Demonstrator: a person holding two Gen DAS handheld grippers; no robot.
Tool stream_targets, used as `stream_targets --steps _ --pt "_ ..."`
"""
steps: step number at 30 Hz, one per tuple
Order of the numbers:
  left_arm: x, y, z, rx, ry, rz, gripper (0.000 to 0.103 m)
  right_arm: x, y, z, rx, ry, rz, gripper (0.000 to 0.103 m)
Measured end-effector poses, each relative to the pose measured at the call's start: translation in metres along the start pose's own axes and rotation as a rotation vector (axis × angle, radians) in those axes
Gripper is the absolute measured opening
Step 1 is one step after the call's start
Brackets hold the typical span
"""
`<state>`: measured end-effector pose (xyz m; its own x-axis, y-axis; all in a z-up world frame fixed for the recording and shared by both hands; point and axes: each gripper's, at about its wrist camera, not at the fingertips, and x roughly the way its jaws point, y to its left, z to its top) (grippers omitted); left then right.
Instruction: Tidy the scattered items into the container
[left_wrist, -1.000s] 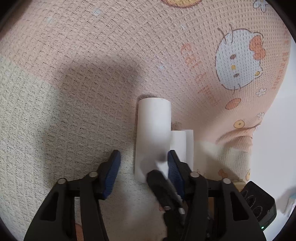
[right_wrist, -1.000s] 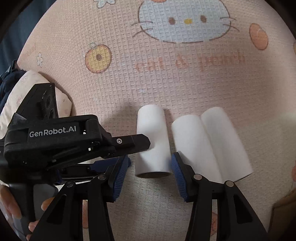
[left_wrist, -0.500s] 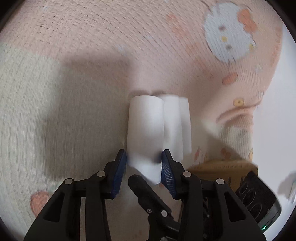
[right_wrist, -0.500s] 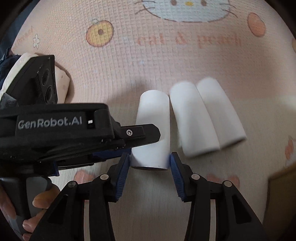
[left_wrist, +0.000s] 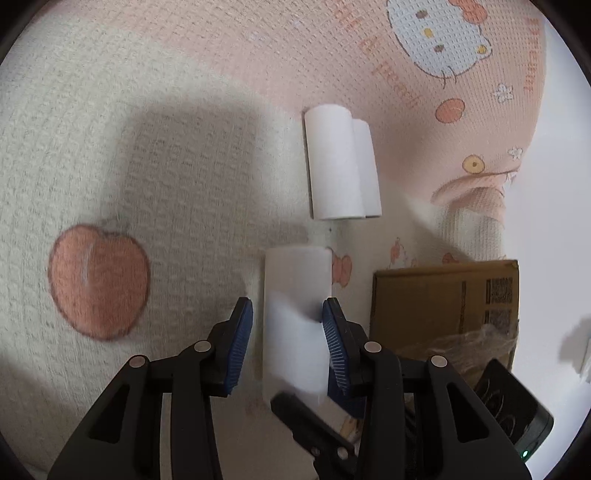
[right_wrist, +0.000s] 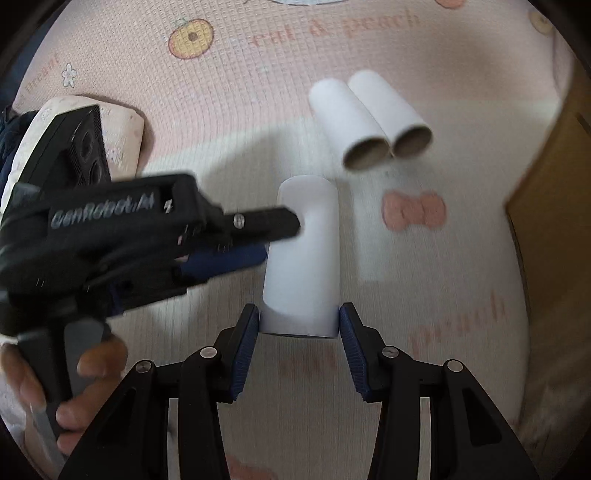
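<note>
Behind the right tool (right_wrist: 297, 334), the white tube's (right_wrist: 303, 266) open end hides

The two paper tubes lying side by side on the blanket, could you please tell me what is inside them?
In the right wrist view, both tubes show open near ends with bare brown cardboard walls and nothing visible inside. Their interiors darken further in, and the far ends face away, so the far depths cannot be checked.

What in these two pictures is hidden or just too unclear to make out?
- Cardboard box: its inside is unseen; in the left wrist view the gripper covers its lower part, and the right wrist view's edge cuts it.
- Held roll: the left gripper covers part of its side.
- Two lying rolls: open ends face away in the left wrist view.
</note>
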<state>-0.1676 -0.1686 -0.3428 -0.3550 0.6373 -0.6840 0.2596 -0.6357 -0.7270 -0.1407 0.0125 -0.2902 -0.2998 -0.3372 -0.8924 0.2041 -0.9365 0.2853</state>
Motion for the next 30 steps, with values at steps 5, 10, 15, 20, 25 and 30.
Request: stream_targets --steps 5,10,15,20,25,30 --pt "0.003 -0.001 -0.001 0.021 0.023 0.007 0.045 -0.004 -0.008 -0.003 0.033 0.031 0.029 0.043" --pt "0.010 -0.004 0.001 0.020 0.031 0.010 0.049 0.003 -0.015 0.007 0.054 0.046 0.044 0.043" --pt "0.015 -0.005 0.003 0.021 0.024 -0.010 0.049 0.017 -0.019 0.016 0.058 0.065 0.043 0.043" --pt "0.017 -0.005 0.002 0.010 0.022 -0.024 0.048 0.015 -0.022 0.016 0.110 0.035 0.032 0.043" --pt "0.009 -0.014 -0.004 0.071 -0.009 0.019 0.043 0.009 -0.016 0.016 0.145 0.012 0.001 0.043" --pt "-0.004 -0.025 -0.026 0.131 -0.062 0.055 0.043 -0.006 -0.015 0.011 0.177 0.016 0.030 0.043"
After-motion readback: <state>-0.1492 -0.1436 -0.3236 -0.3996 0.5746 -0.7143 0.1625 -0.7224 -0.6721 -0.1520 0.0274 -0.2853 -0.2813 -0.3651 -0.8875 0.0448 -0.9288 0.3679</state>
